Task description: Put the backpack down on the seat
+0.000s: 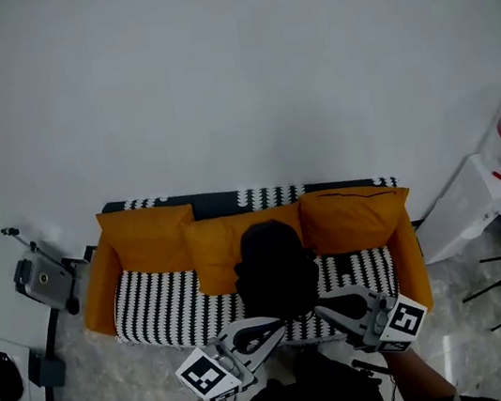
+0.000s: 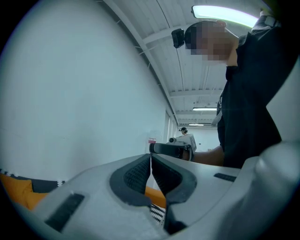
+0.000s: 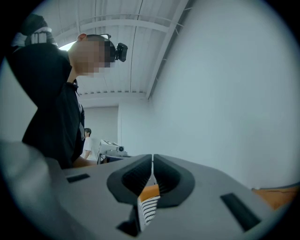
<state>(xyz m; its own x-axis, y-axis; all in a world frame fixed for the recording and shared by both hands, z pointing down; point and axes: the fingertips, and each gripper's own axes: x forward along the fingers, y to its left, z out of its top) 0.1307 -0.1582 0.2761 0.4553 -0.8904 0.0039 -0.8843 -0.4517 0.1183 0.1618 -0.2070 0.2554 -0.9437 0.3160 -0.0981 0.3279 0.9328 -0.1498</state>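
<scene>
Backpack (image 1: pixel 277 271), black, sits on the sofa (image 1: pixel 164 309), mid-seat on the striped cover, leaning back against the sofa's centre orange cushion (image 1: pixel 213 258). We hold the left gripper (image 1: pixel 273 326) and right gripper (image 1: pixel 324 308) over the sofa's front edge at mid-seat. Whether they touch the backpack we cannot tell. In the left gripper view the fingers (image 2: pixel 133 176) are pressed together with nothing between them. The right fingers (image 3: pixel 133 177) are likewise closed and empty. White boxes (image 1: pixel 473 195) stand right of the sofa.
</scene>
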